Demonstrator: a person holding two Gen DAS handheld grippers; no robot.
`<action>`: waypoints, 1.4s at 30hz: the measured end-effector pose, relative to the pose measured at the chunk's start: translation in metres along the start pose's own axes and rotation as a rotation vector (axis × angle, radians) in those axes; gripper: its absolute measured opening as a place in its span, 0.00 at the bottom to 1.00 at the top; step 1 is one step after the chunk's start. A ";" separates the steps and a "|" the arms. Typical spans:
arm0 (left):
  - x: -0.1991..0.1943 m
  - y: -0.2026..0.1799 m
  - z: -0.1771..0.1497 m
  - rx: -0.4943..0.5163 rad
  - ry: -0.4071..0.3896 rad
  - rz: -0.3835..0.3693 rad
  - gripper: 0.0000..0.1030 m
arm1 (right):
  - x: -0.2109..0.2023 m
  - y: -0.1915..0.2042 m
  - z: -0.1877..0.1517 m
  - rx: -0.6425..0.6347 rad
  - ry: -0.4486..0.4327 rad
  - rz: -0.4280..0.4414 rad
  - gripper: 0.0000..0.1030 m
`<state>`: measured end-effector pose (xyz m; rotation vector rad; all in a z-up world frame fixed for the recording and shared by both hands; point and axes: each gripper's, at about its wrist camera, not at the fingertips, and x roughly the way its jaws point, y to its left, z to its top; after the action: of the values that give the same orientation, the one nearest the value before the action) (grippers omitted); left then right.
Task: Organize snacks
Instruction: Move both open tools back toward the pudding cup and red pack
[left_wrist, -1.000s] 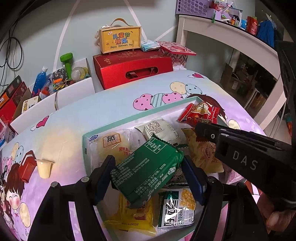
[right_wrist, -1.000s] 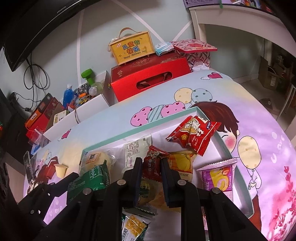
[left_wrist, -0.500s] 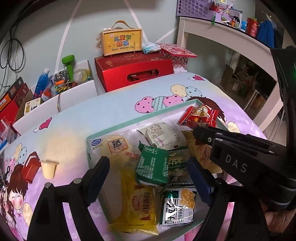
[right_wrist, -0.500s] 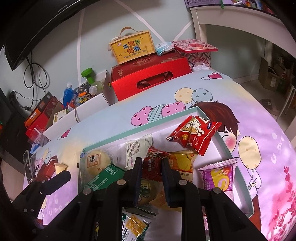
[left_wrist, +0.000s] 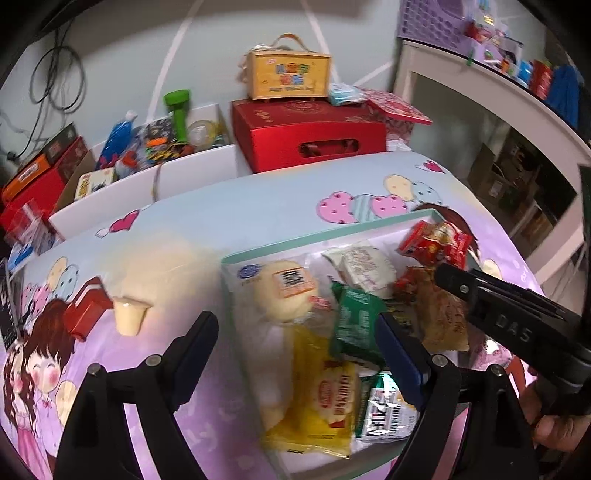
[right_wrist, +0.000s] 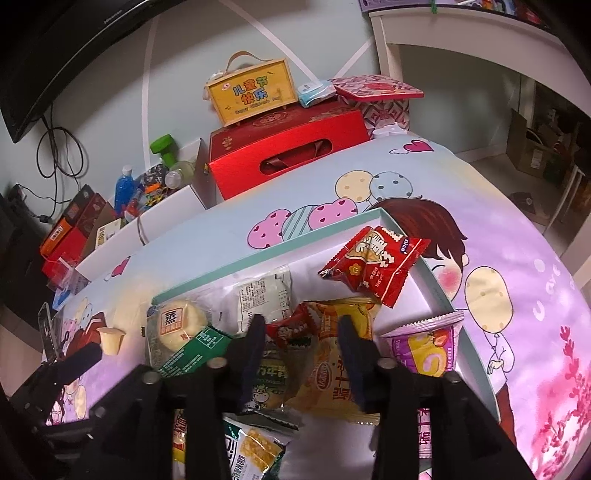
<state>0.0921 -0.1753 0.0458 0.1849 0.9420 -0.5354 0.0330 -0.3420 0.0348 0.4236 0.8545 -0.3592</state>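
A shallow box with a teal rim on the table holds several snack packets. The green packet lies in the box among a steamed bun pack and yellow packets. My left gripper is open and empty above the box's left edge. My right gripper is open over a small red-brown packet and a yellow packet in the box. A red packet leans on the box's far right corner. A jelly cup stands on the table left of the box.
A red gift box with a yellow case on top stands behind the table. A white bin with bottles and a green dumbbell is at the back left. A purple packet lies at the box's right side.
My left gripper opened and let go of the green packet, which dropped into the box; it then shifted left. My right gripper opened and released the red-brown packet.
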 end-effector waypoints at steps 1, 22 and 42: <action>0.000 0.004 0.000 -0.014 0.000 0.005 0.84 | 0.000 0.000 0.000 -0.001 -0.001 -0.002 0.48; -0.004 0.092 -0.012 -0.333 -0.044 0.172 0.95 | 0.009 0.033 -0.010 -0.112 0.011 -0.001 0.89; -0.010 0.130 -0.026 -0.403 -0.018 0.189 0.95 | 0.005 0.053 -0.013 -0.121 -0.026 0.032 1.00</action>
<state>0.1349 -0.0509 0.0290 -0.0942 0.9838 -0.1662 0.0523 -0.2904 0.0343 0.3192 0.8388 -0.2809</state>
